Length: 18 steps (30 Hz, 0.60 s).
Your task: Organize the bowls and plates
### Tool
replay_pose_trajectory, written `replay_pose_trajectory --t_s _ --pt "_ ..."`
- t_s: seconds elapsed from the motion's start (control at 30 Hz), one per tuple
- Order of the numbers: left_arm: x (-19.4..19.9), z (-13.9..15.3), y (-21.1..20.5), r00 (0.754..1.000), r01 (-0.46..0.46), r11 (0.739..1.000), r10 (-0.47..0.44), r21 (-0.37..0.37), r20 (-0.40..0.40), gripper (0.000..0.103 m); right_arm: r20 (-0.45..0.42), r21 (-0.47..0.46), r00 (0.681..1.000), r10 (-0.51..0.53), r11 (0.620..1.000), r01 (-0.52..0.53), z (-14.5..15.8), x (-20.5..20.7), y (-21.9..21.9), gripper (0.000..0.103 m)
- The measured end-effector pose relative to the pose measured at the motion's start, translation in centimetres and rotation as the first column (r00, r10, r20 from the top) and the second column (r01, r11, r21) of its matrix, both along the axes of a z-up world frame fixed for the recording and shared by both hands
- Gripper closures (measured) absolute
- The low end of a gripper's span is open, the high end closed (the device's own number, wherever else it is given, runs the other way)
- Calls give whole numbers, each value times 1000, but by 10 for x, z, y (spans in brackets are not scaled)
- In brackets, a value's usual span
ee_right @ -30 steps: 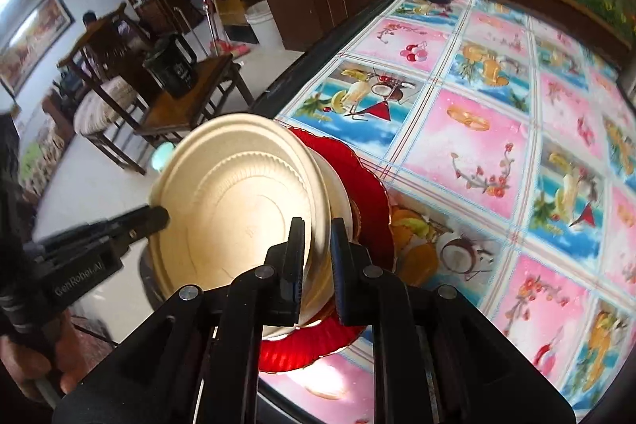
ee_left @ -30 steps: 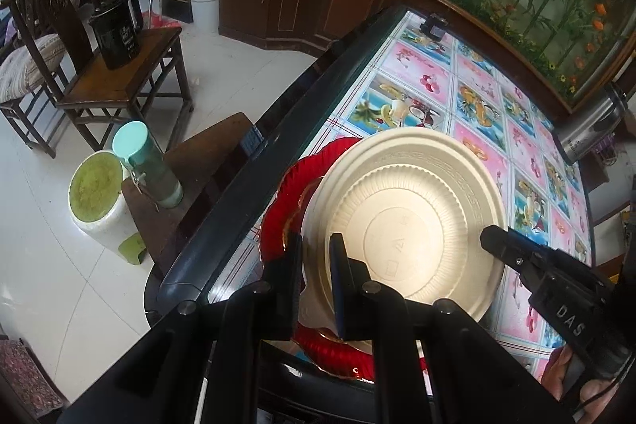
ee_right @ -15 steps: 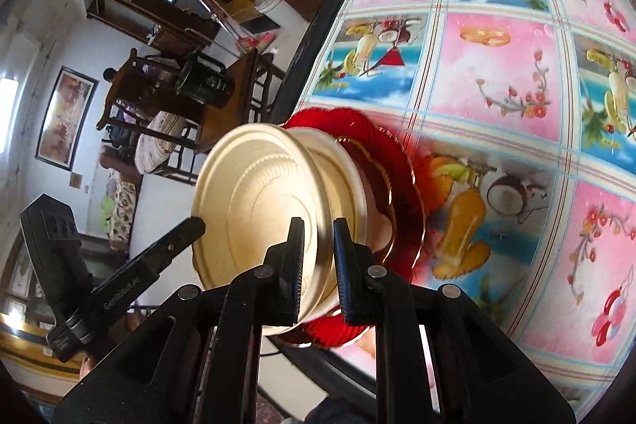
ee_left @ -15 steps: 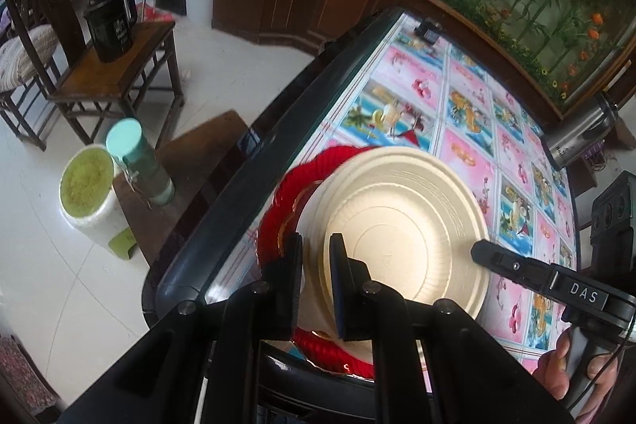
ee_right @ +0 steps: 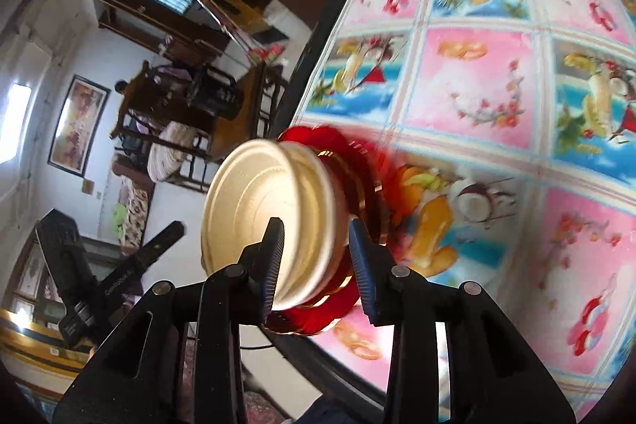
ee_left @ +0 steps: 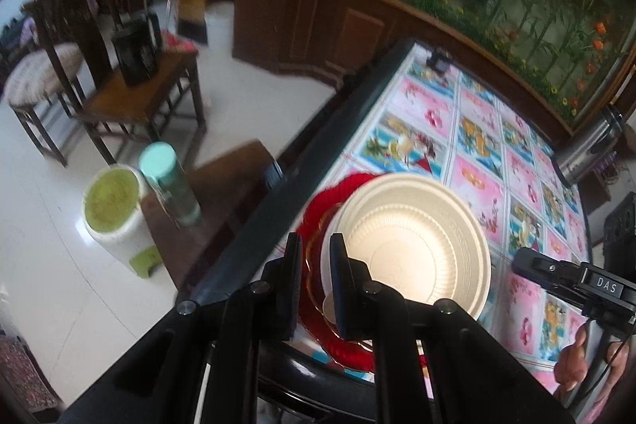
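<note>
A cream paper plate (ee_left: pixel 413 245) tops a stack of cream bowls on red gold-rimmed plates (ee_left: pixel 318 209) at the table's near-left corner. My left gripper (ee_left: pixel 314 277) is nearly closed at the stack's near-left rim, its jaws standing around the edge of the red plates. In the right wrist view the stack (ee_right: pixel 274 221) appears tilted on edge. My right gripper (ee_right: pixel 316 261) is open, its jaws standing wide on either side of the cream bowls without pinching them. The right gripper also shows in the left wrist view (ee_left: pixel 572 281) at the stack's right.
The table has a fruit-patterned pink and blue cloth (ee_right: pixel 477 78) and a dark edge (ee_left: pixel 286 181). A steel flask (ee_left: pixel 588 146) stands at the far right. Off the table's left stand a low stool with a green bottle (ee_left: pixel 169 181), a white bucket (ee_left: pixel 113 217) and wooden chairs (ee_left: pixel 131 94).
My right gripper has opened from a shut grip on the stack's rim and has tilted. The left gripper has lifted back slightly and stays at the rim.
</note>
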<state>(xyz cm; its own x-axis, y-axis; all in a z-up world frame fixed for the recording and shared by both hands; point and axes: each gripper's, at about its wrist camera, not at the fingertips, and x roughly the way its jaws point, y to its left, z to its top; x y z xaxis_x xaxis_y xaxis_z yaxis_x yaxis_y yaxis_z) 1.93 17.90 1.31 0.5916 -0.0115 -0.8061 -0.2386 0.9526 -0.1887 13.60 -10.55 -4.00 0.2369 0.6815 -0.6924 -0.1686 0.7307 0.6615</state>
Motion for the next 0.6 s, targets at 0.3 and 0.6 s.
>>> replay_pose_trajectory --t_s 0.3,0.6 --pt "-59 30 -91 926 -81 949 -42 306 375 20 333 -34 941 -58 997 74 5 -52 -40 69" --pt "-81 41 -119 893 -189 923 20 336 449 0 537 -4 843 -45 998 56 31 -107 -43 69"
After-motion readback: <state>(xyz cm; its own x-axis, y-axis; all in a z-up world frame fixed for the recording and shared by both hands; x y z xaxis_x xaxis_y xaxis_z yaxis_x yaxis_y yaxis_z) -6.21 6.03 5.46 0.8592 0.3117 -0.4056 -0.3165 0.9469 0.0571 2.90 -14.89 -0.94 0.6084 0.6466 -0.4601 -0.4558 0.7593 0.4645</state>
